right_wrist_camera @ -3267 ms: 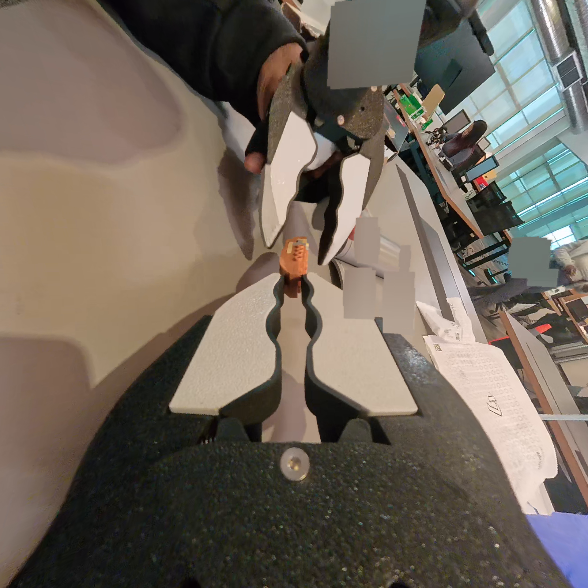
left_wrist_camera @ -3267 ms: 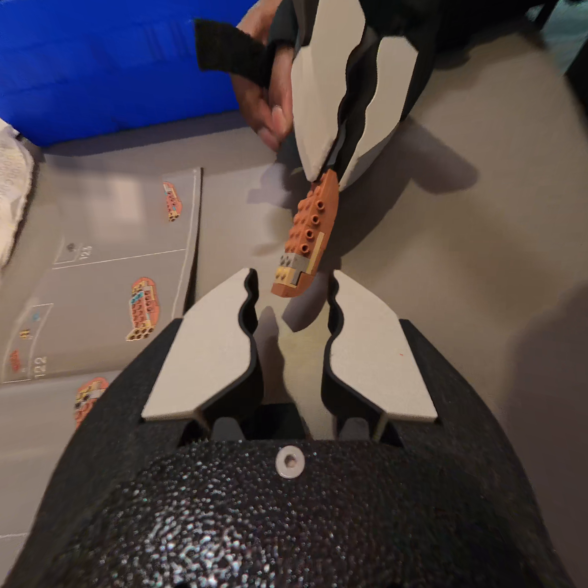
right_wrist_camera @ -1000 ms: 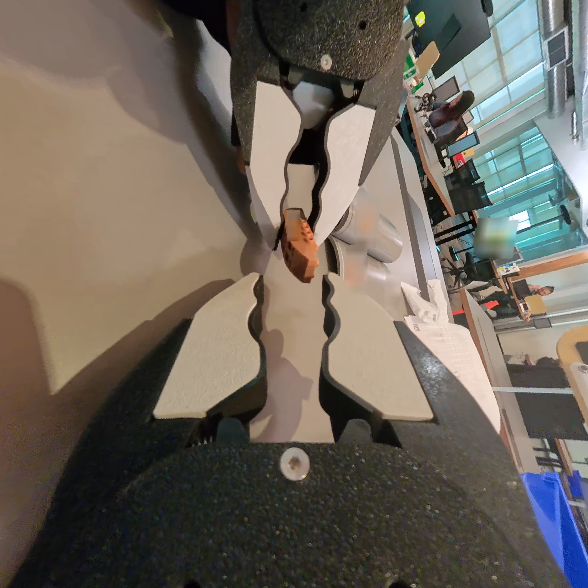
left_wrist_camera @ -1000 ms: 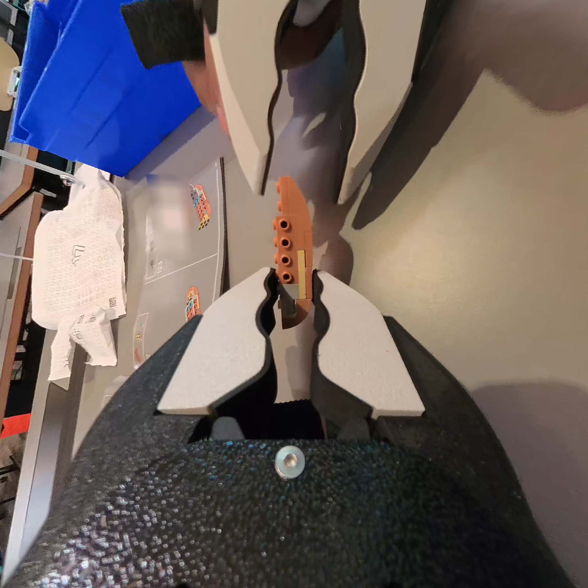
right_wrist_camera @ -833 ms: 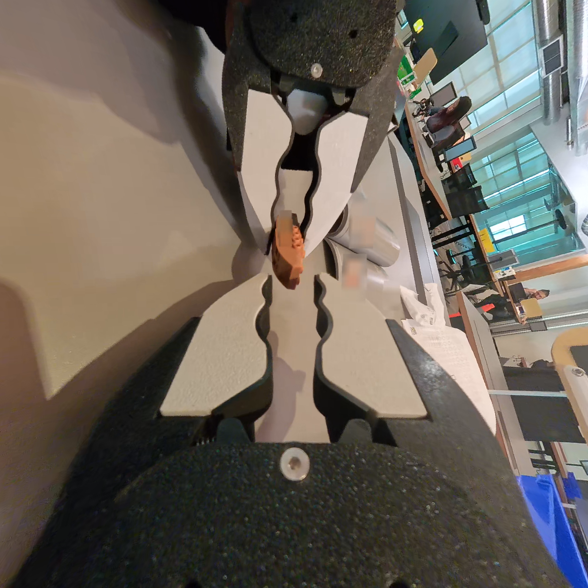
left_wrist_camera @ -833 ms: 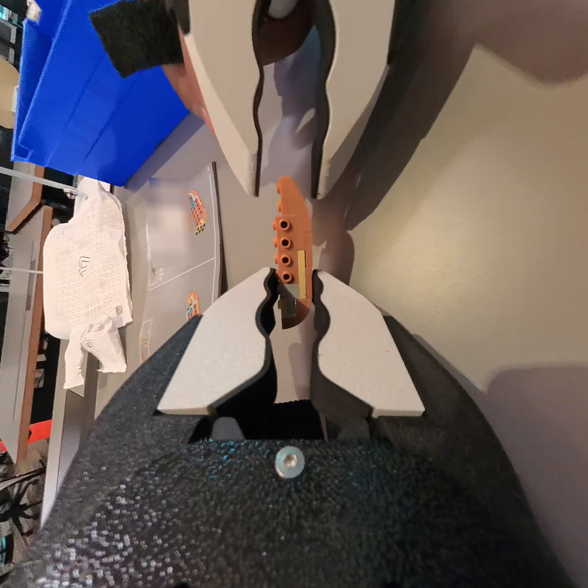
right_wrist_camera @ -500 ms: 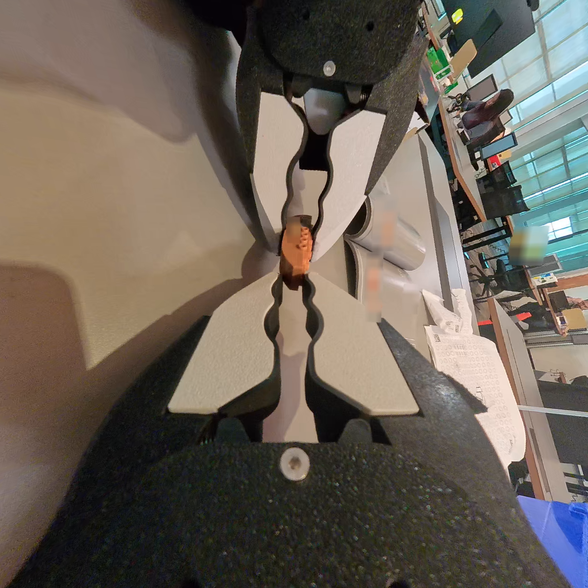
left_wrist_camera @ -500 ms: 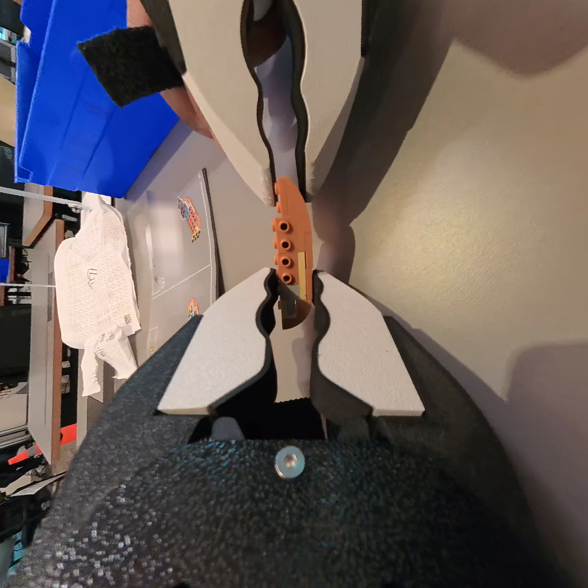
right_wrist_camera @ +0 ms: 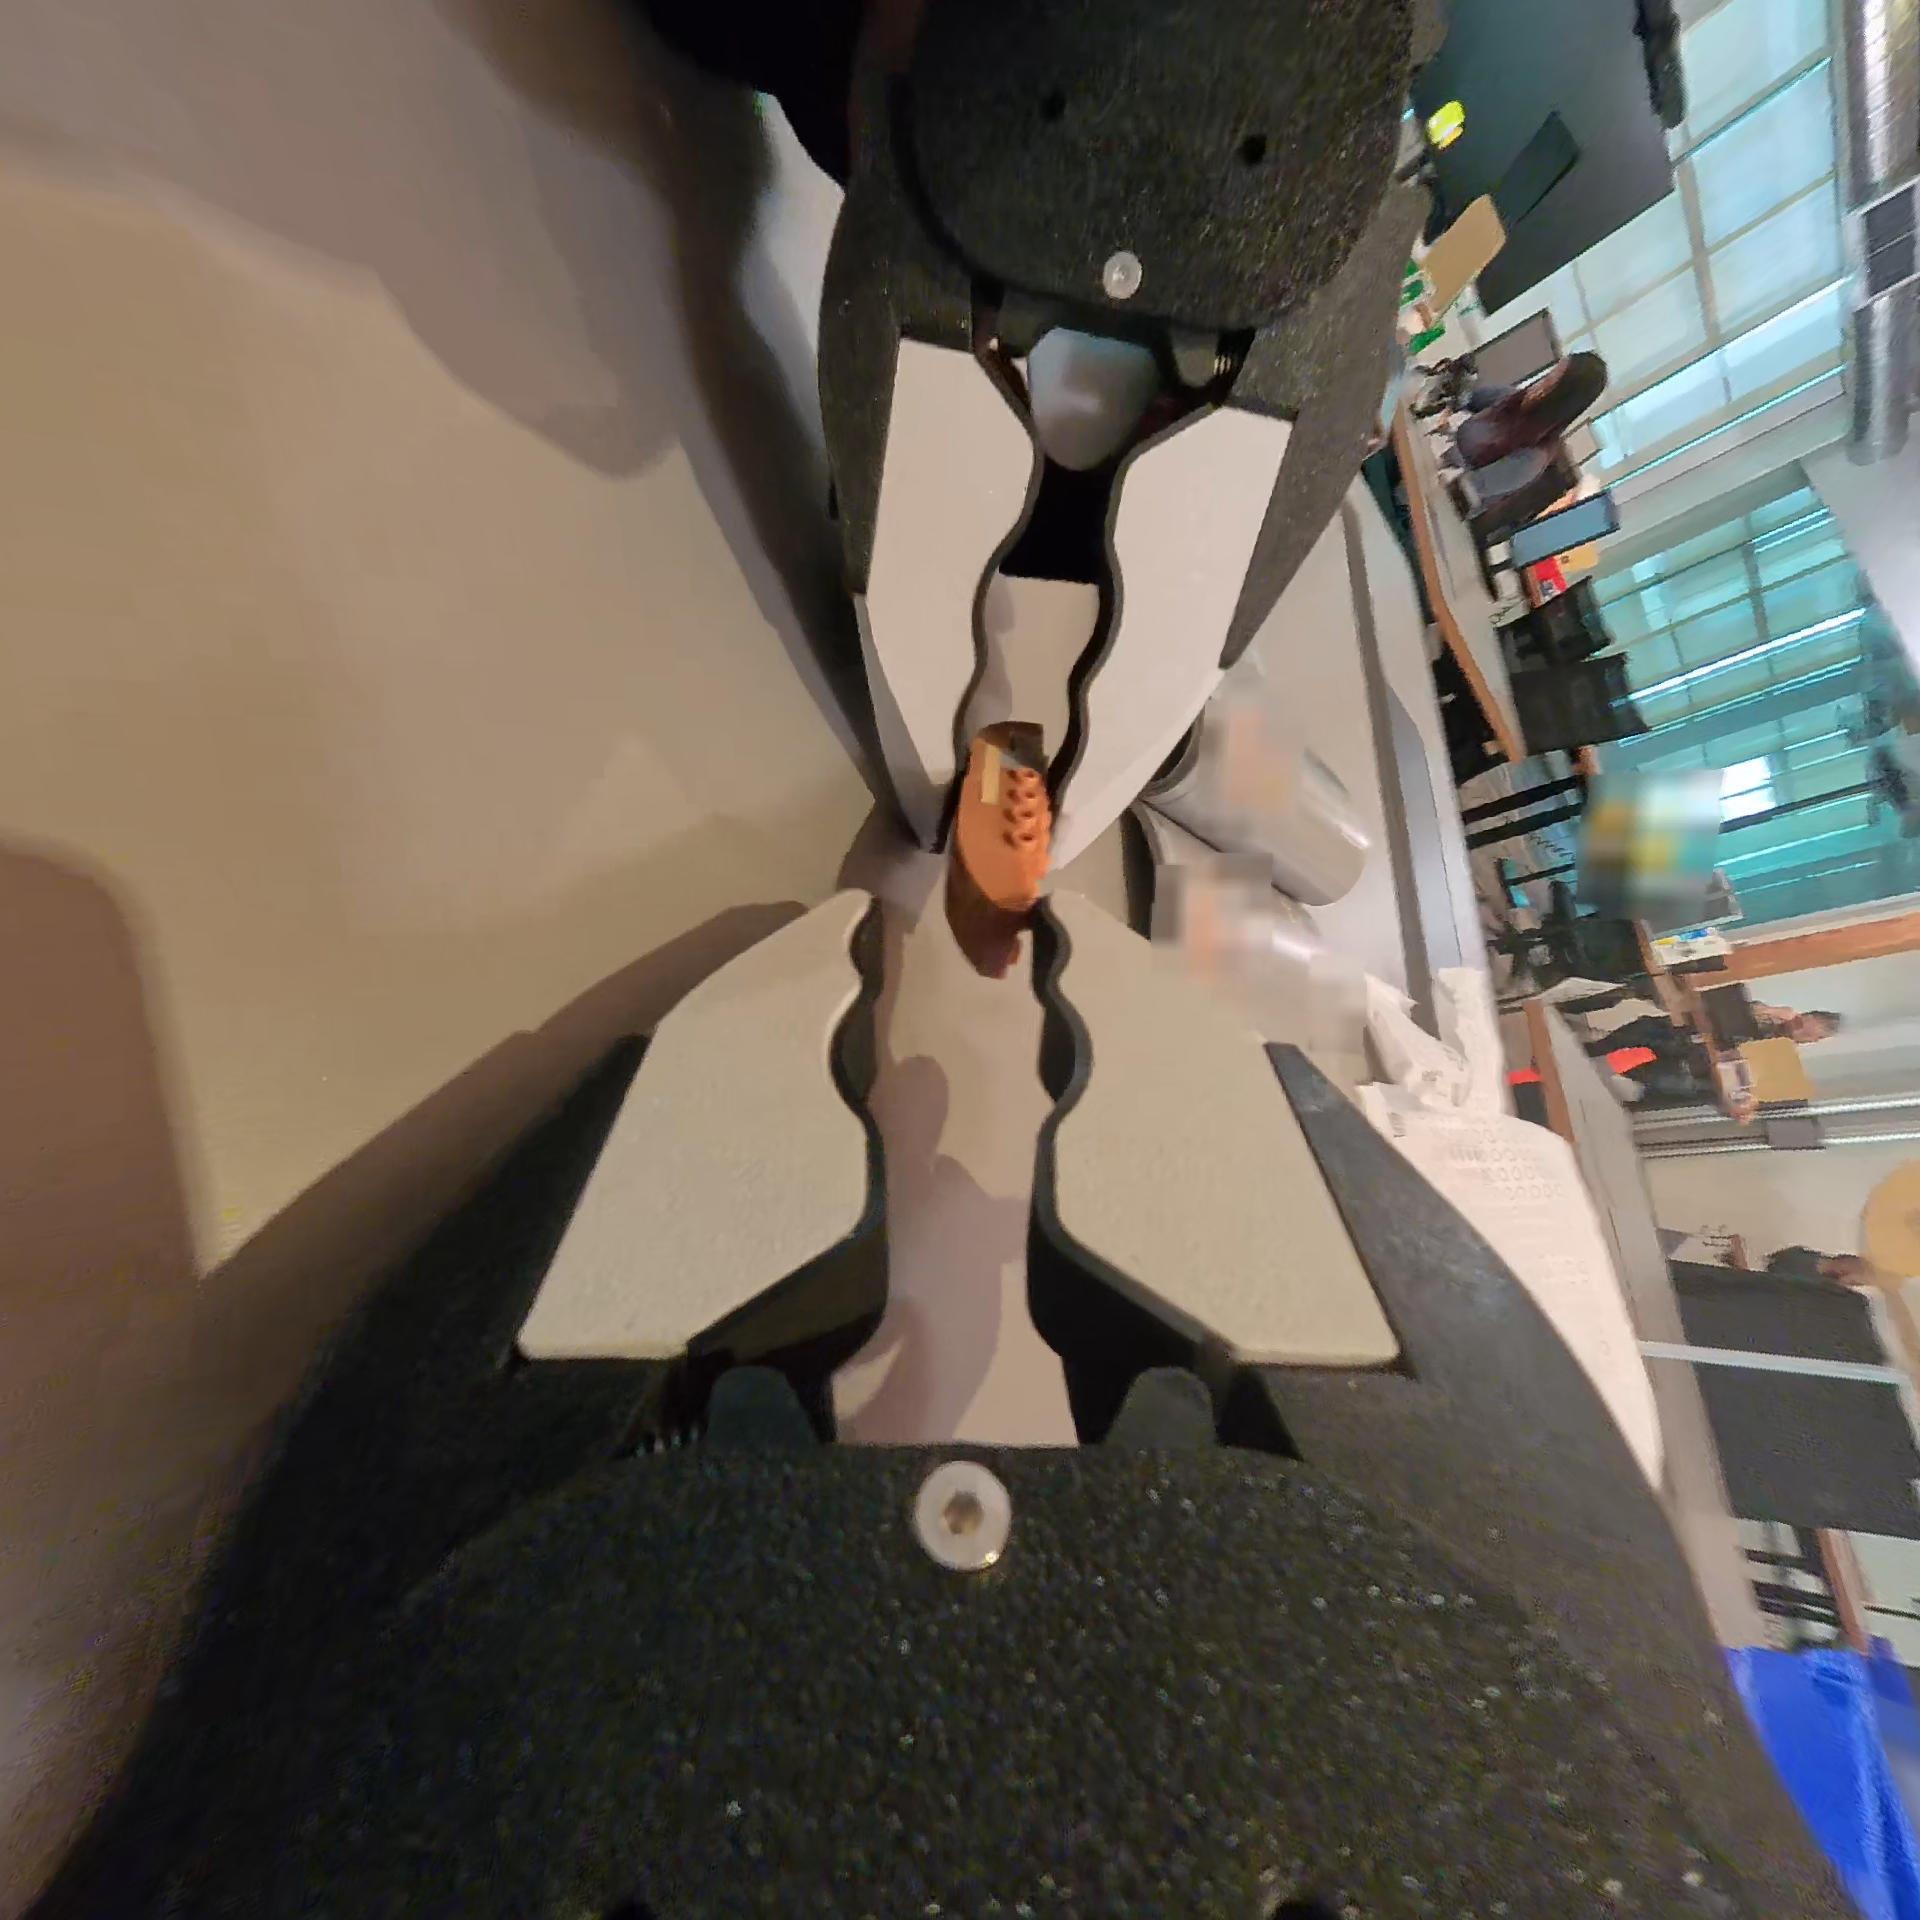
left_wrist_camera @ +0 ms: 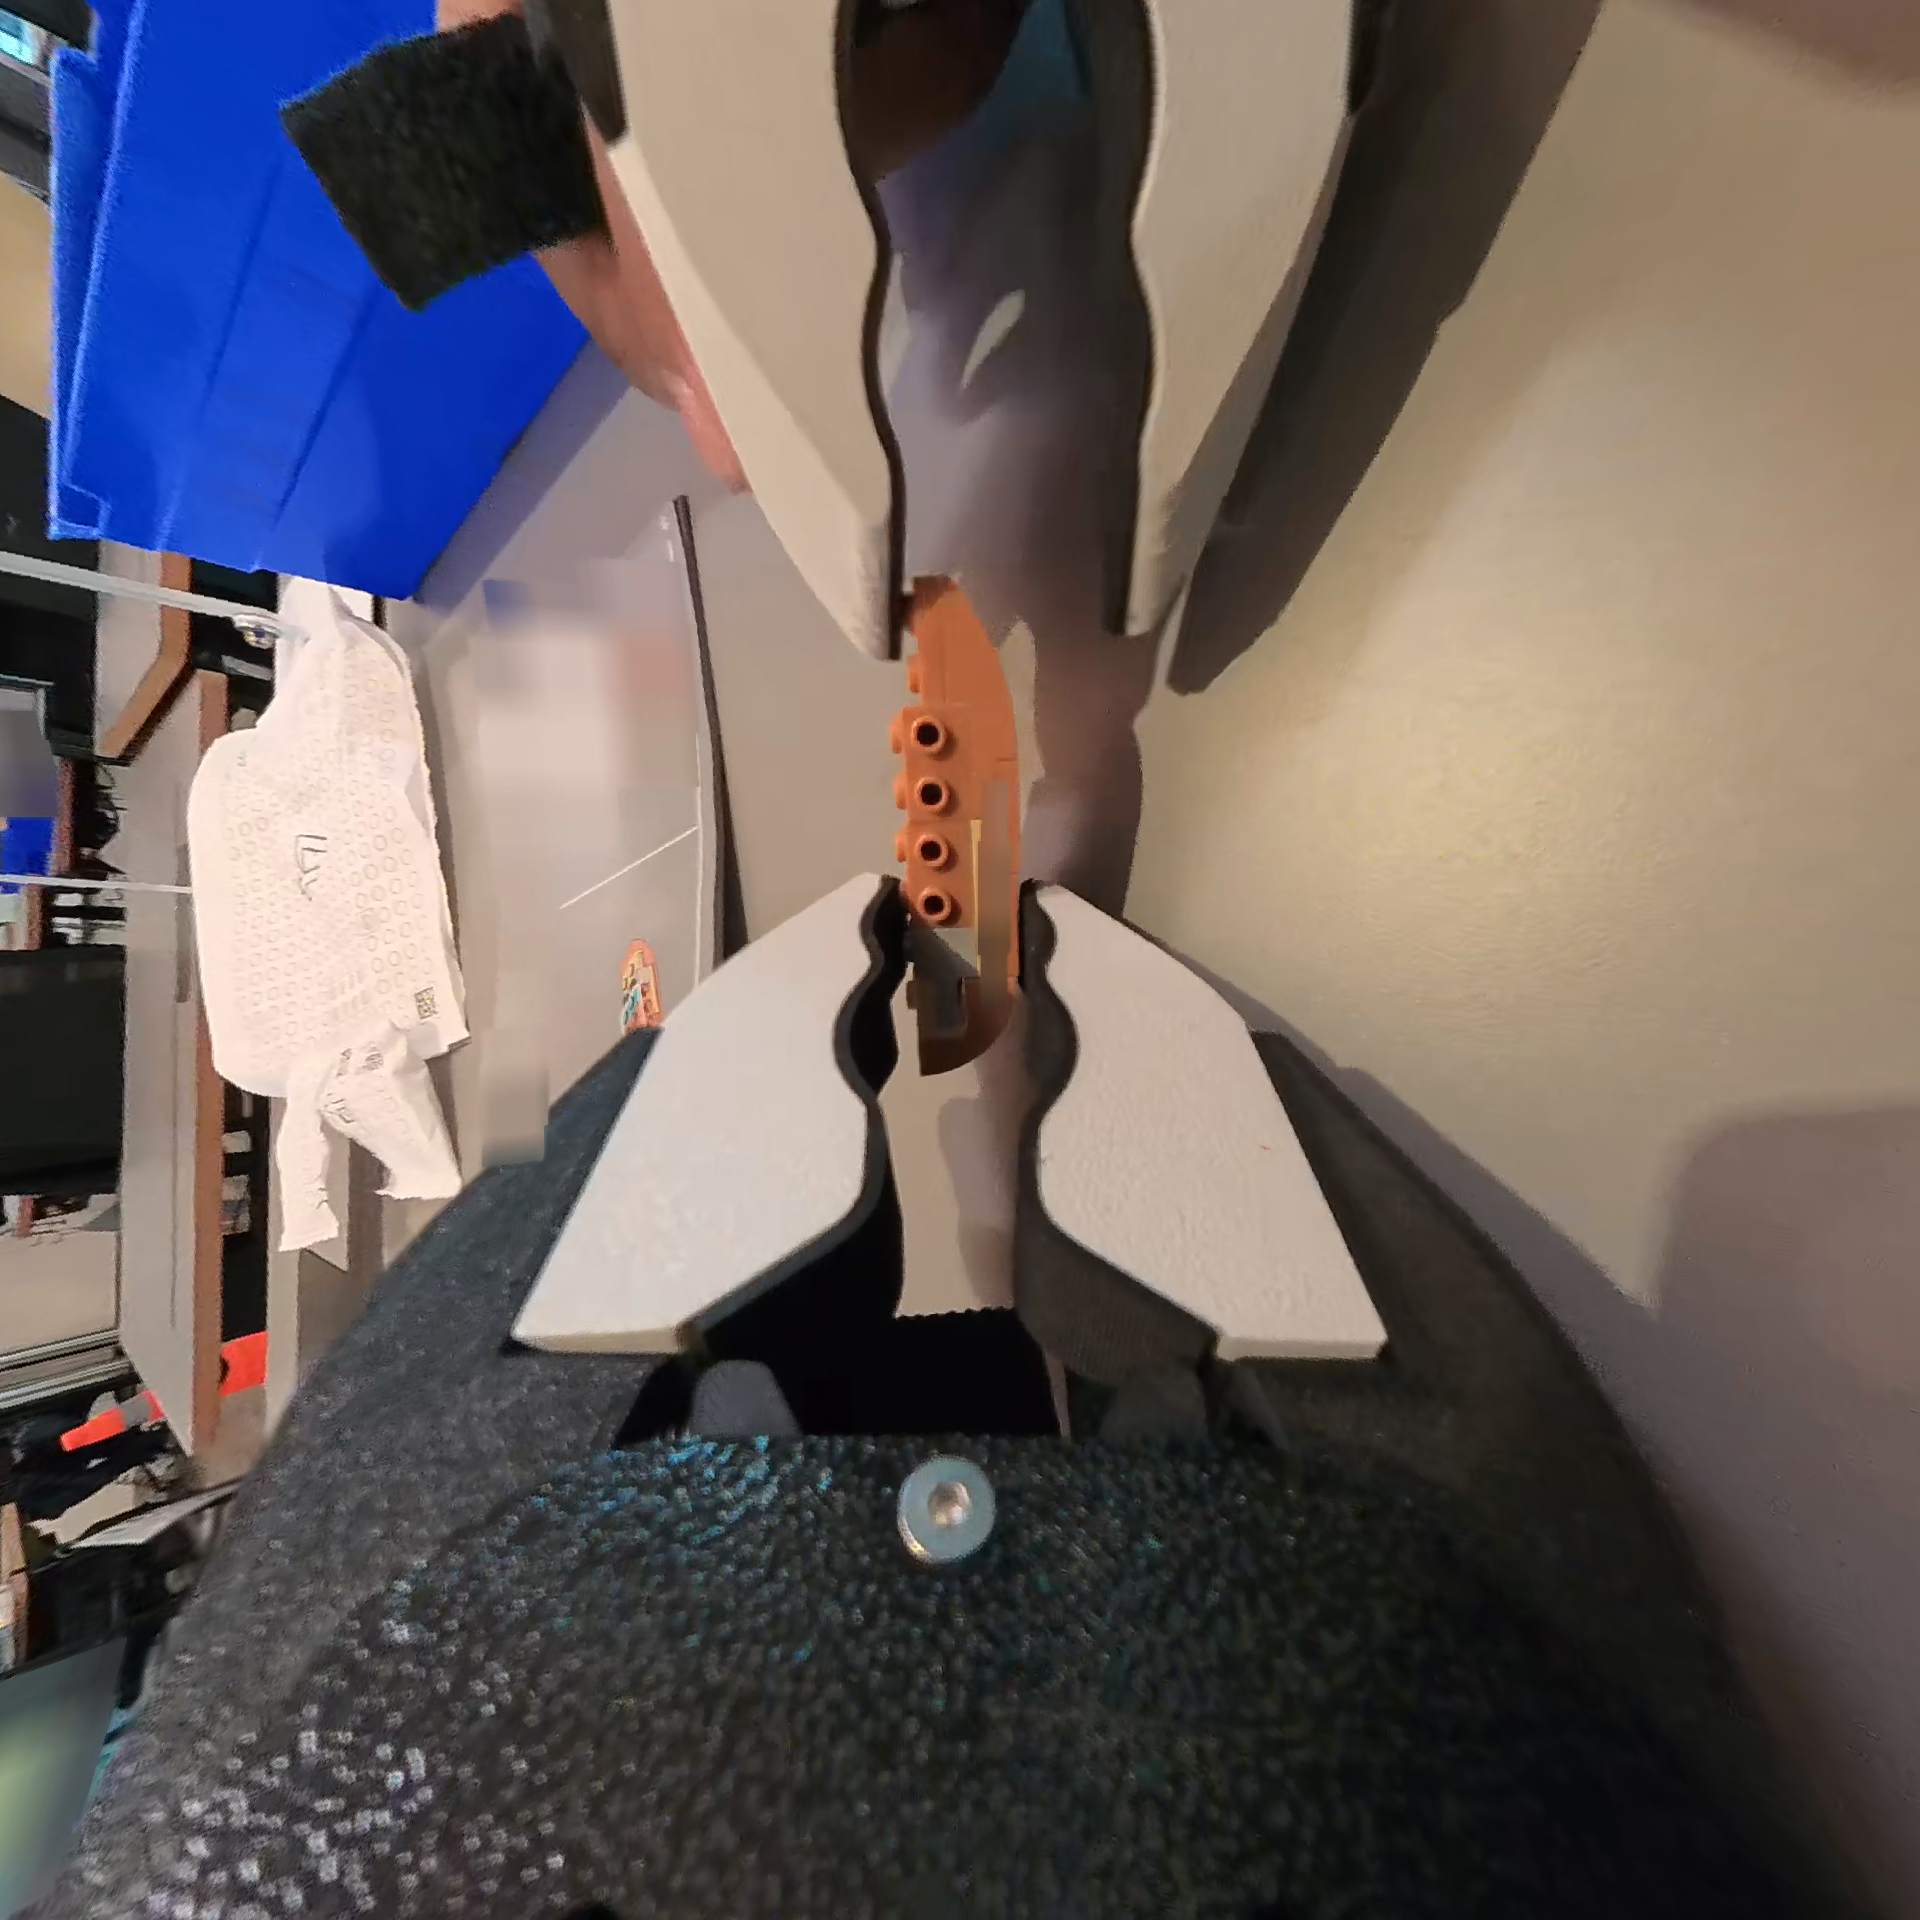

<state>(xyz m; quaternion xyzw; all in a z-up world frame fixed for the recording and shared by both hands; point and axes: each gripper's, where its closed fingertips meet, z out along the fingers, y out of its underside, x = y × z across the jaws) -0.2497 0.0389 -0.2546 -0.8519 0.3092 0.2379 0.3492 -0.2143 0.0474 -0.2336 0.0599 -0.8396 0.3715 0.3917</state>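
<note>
An orange brick assembly [left_wrist_camera: 951, 769], long and curved with studs on one side, is held above the grey table [left_wrist_camera: 1507, 779]. My left gripper [left_wrist_camera: 956, 894] is shut on its near end, with both pads pressed on it. My right gripper [left_wrist_camera: 1008, 623] faces it from the far side, with its jaws open around the assembly's far tip. That tip lies against one of its fingers [left_wrist_camera: 831, 499], and the other finger stands clear. In the right wrist view my right gripper [right_wrist_camera: 956, 914] is open, and the assembly [right_wrist_camera: 1003, 842] sticks out of the left gripper [right_wrist_camera: 997, 831] towards it.
A blue bin [left_wrist_camera: 260, 312] stands at the far left. A white paper towel [left_wrist_camera: 322, 883] and a building instruction sheet [left_wrist_camera: 603, 779] lie on the table to the left. Grey cylinders [right_wrist_camera: 1278, 810] lie to the right in the right wrist view. A person's hand [left_wrist_camera: 665, 343] holds the right gripper. My hands' fingertips stand some 4 centimetres from each other.
My right gripper closed on the assembly's far tip half a second ago and has opened again. The left gripper has kept its hold throughout the last second.
</note>
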